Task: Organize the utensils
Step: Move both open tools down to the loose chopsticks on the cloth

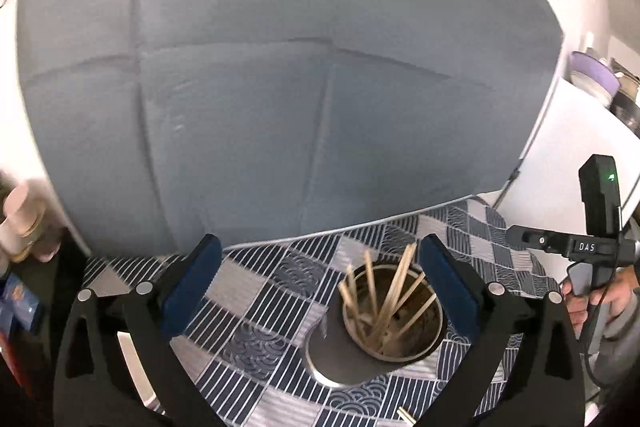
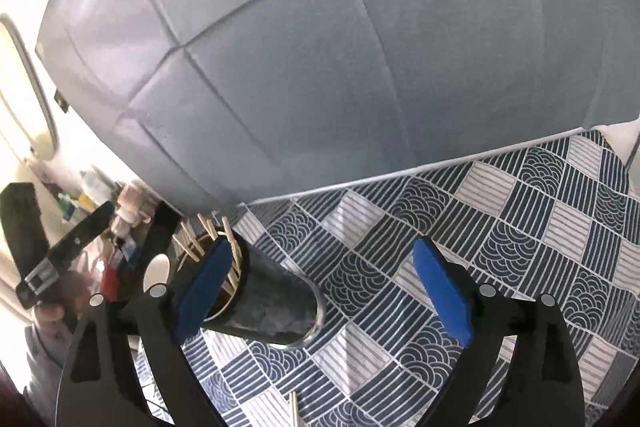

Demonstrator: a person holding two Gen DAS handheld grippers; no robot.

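Metal cup [image 1: 394,323] upright on patterned cloth [image 1: 256,307], holding a bundle of wooden chopsticks [image 1: 384,299]. One loose chopstick [image 2: 294,409] flat on the cloth nearby. Left gripper [image 1: 320,291] fingers spread wide, empty, cup near its right finger. Right gripper [image 2: 324,291] fingers spread wide, empty, beside the cup. Grey padded wall [image 1: 280,67] behind.

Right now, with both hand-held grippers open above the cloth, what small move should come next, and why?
Probably lower the right hand-held gripper toward the loose chopstick on the patterned cloth. The other chopsticks already stand in the metal cup, this one lies outside it, and neither gripper holds anything.
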